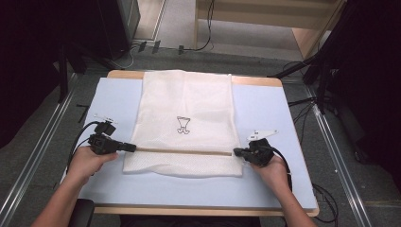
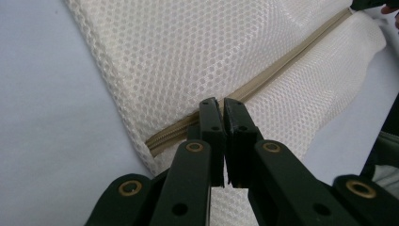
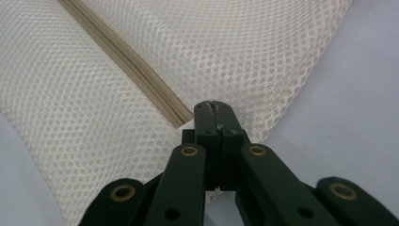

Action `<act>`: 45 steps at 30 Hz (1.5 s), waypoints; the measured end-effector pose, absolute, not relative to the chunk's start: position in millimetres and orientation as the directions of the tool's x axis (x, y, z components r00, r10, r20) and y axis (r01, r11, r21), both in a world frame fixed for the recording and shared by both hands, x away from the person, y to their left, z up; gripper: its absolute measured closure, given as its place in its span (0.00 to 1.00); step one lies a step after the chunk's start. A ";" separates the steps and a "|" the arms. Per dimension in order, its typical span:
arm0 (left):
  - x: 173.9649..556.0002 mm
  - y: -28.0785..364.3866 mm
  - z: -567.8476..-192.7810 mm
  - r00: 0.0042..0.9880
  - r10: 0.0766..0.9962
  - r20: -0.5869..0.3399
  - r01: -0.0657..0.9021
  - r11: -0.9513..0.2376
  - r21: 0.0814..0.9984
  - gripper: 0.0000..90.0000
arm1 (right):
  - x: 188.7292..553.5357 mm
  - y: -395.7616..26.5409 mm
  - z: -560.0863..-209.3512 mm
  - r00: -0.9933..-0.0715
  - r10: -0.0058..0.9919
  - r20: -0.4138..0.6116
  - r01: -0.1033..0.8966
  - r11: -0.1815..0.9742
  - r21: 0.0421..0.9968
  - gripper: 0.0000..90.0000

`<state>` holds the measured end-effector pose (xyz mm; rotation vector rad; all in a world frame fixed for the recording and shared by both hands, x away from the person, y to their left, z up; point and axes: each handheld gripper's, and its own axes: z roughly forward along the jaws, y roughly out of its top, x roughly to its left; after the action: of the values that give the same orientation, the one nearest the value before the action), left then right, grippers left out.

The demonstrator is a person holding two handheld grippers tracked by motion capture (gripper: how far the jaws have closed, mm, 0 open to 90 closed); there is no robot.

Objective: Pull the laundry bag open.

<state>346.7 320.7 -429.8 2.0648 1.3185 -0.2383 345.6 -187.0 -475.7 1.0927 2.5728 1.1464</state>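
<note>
A white mesh laundry bag (image 1: pixel 187 109) lies flat on a light blue mat (image 1: pixel 265 113), with a small black drawing (image 1: pixel 183 125) at its middle. A beige zipper (image 1: pixel 184 152) runs across the bag near its front edge. My left gripper (image 1: pixel 134 148) is at the zipper's left end, its jaws shut over the zipper line (image 2: pixel 282 63); the left gripper (image 2: pixel 222 104) hides what sits between its tips. My right gripper (image 1: pixel 235 152) is at the zipper's right end. In the right gripper view, my right gripper (image 3: pixel 214 104) is shut on the mesh just past the zipper end (image 3: pixel 179 117).
The mat covers a wooden table (image 1: pixel 203 210) whose front edge is close to the person. Bare mat lies left and right of the bag. Dark stands and cables (image 1: pixel 307 101) are on the floor around the table, with metal rails (image 1: pixel 45 142) on both sides.
</note>
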 end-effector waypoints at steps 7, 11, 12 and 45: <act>342.7 344.3 -430.4 0.424 0.802 -0.421 0.871 -0.234 0.431 0.99 | 345.8 -187.1 -475.2 -0.732 0.660 0.169 0.569 0.457 0.684 1.00; 341.3 355.8 -429.5 0.411 0.784 -0.466 0.870 -0.184 0.457 0.99 | 346.4 -186.6 -475.3 -0.734 0.657 0.171 0.568 0.456 0.685 1.00; 341.1 354.4 -428.7 0.414 0.787 -0.457 0.868 -0.192 0.458 0.99 | 346.4 -186.5 -474.9 -0.735 0.656 0.169 0.568 0.461 0.682 1.00; 336.7 373.0 -425.6 0.445 0.845 -0.295 0.750 -0.172 0.639 0.42 | 361.0 -220.9 -462.9 -0.629 0.756 0.181 0.598 0.321 0.734 0.54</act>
<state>336.7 373.0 -425.6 1.9520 1.3380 0.1628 361.0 -220.9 -462.9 1.2415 2.3881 1.1964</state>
